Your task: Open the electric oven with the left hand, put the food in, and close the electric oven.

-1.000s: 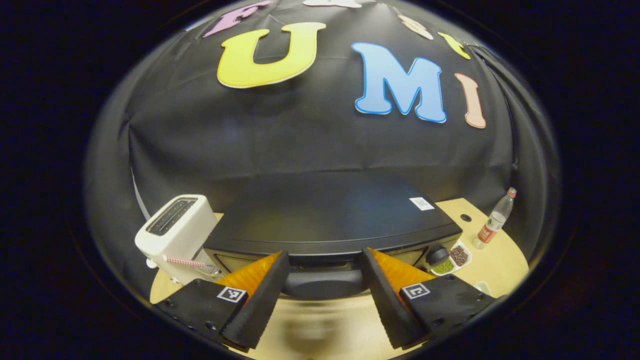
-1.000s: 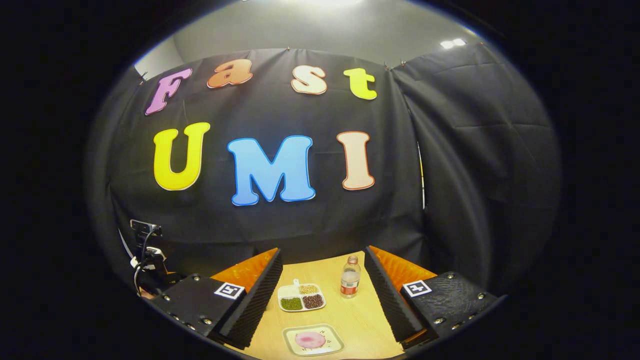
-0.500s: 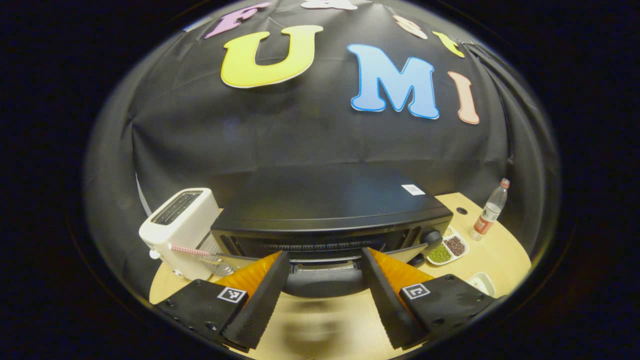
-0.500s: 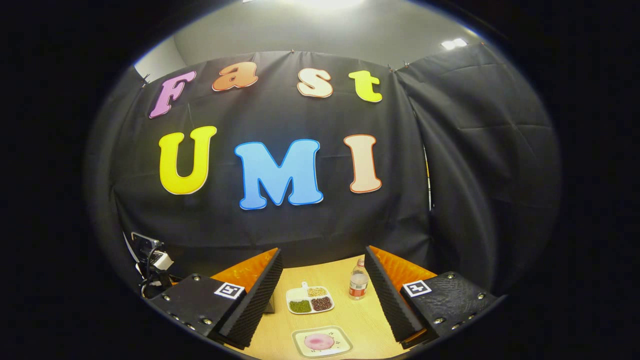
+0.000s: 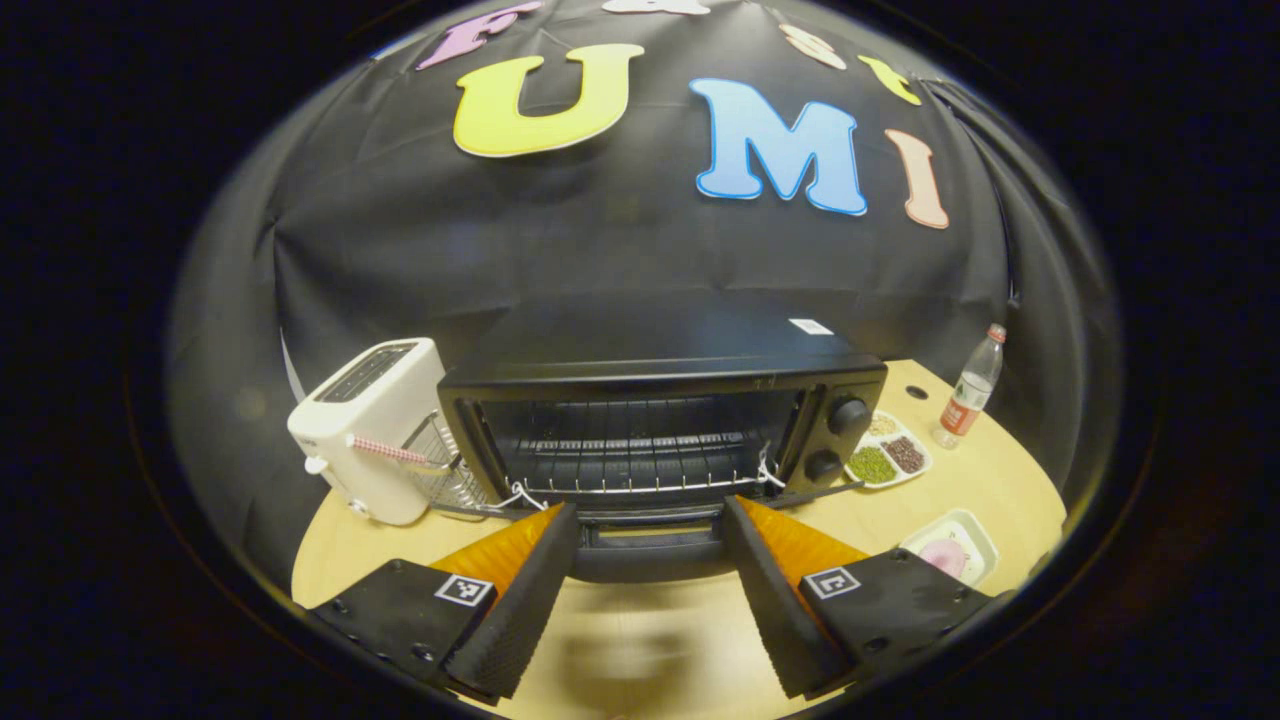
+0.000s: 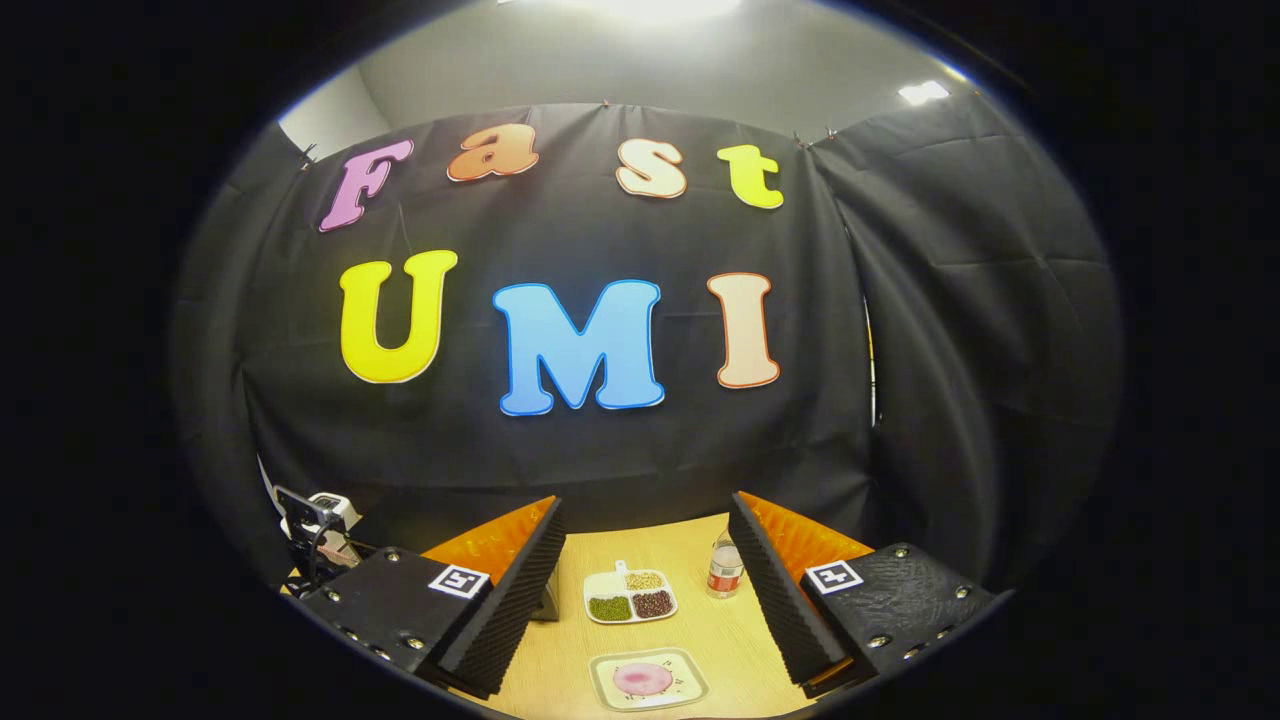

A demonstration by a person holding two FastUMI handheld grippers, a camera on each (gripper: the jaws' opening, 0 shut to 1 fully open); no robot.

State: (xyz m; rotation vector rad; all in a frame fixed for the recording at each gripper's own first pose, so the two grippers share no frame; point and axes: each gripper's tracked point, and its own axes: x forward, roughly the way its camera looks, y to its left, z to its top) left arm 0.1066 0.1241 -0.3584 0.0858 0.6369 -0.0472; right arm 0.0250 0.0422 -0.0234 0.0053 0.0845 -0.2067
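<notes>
Black electric oven [image 5: 660, 400] at 12 o'clock, door dropped open for loading. Left gripper [image 5: 648, 565] is kept wide, straddling door handle [image 5: 650, 555], no squeeze seen. Right gripper [image 6: 648, 600] is held open above pink food on small white tray [image 6: 648, 680] at 6 o'clock, prob. pick next.

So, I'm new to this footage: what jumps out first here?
The black electric oven at the table's middle, its door pulled down so the wire rack shows; the left gripper sits at the door's handle. Beside the oven stands a white toaster, and a pink food on a small tray lies before the open right gripper.
</notes>
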